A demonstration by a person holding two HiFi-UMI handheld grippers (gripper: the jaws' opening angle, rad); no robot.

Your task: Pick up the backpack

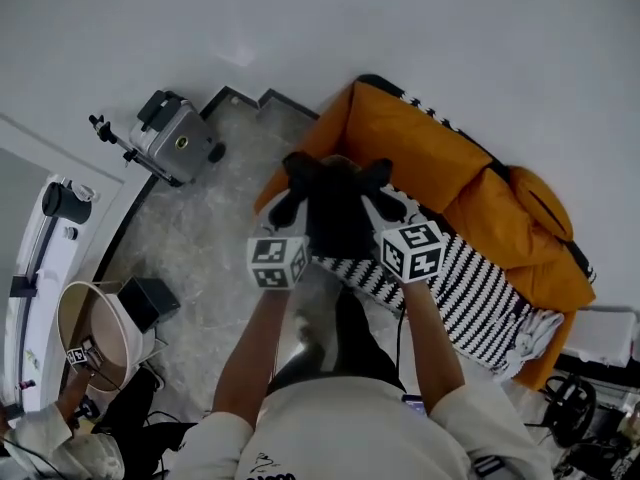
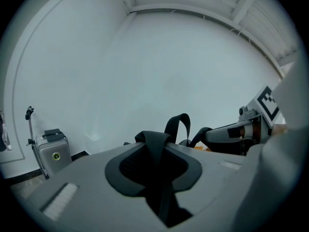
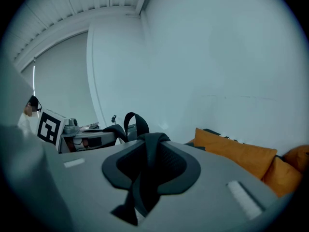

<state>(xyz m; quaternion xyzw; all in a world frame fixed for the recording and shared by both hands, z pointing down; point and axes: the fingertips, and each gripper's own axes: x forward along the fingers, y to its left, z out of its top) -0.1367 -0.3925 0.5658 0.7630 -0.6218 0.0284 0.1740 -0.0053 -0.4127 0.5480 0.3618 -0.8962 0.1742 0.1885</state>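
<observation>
Nearest the camera, the person's two bare forearms (image 1: 250, 353) run forward to the grippers' marker cubes (image 1: 278, 261). The left gripper (image 2: 155, 164) has its jaws drawn narrow, the dark pads pinching a black webbing strap (image 2: 153, 140) that stands up between them. The right gripper (image 3: 147, 170) is likewise narrow, clamped on a second black strap (image 3: 150, 141). A free strap loop (image 2: 177, 125) rises just beyond the left jaws. The black fabric backpack (image 1: 335, 213) hangs from these straps, between the two grippers and just ahead of them. Below and to the right of the right gripper lies a black-and-white striped cover (image 1: 470, 293) on a sofa with orange cushions (image 1: 420, 148). Well to the left of the left gripper, a silver hard case (image 1: 175, 138) stands on the marbled floor (image 1: 200, 248) against the white wall (image 1: 450, 28).
</observation>
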